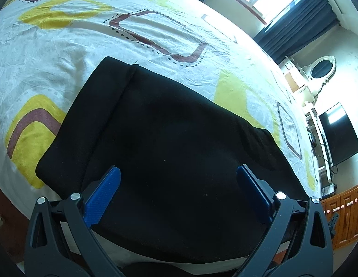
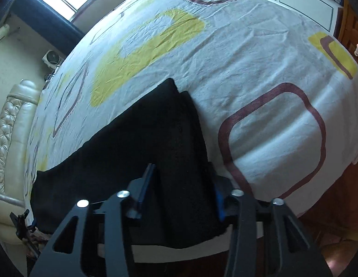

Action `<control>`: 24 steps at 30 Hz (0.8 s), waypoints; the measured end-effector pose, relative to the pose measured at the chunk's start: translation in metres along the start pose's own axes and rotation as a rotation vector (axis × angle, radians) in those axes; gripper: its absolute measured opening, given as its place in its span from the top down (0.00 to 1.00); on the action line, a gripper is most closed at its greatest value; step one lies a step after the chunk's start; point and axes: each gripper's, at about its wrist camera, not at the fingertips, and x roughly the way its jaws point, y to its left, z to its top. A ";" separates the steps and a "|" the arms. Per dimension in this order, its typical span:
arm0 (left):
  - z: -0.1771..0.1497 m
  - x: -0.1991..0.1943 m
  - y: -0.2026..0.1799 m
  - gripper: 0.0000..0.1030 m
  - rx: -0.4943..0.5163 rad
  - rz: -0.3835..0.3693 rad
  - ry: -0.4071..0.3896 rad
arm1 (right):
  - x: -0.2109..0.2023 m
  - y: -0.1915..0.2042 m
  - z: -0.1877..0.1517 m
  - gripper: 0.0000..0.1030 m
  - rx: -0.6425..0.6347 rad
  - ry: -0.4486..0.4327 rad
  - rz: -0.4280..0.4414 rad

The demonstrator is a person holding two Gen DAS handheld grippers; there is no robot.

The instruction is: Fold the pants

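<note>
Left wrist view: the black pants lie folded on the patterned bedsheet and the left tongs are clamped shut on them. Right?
Not quite. In the left wrist view the left tongs stand wide open above the black pants, gripping nothing. The rest holds: the pants lie folded on the patterned bedsheet.

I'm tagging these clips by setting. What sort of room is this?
Most likely a home bedroom: black pants lie on a bed with a patterned sheet, beside a padded headboard and a curtained window.
</note>
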 end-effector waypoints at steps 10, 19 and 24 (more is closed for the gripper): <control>-0.001 0.005 -0.008 0.03 0.073 0.055 0.030 | -0.052 0.050 -0.009 0.80 0.106 -0.106 0.357; -0.001 0.006 -0.012 0.03 0.055 0.076 0.050 | -0.080 0.191 -0.024 0.80 -0.087 -0.116 0.477; 0.000 0.006 -0.013 0.03 0.045 0.078 0.061 | -0.047 0.269 -0.047 0.80 -0.205 -0.086 0.416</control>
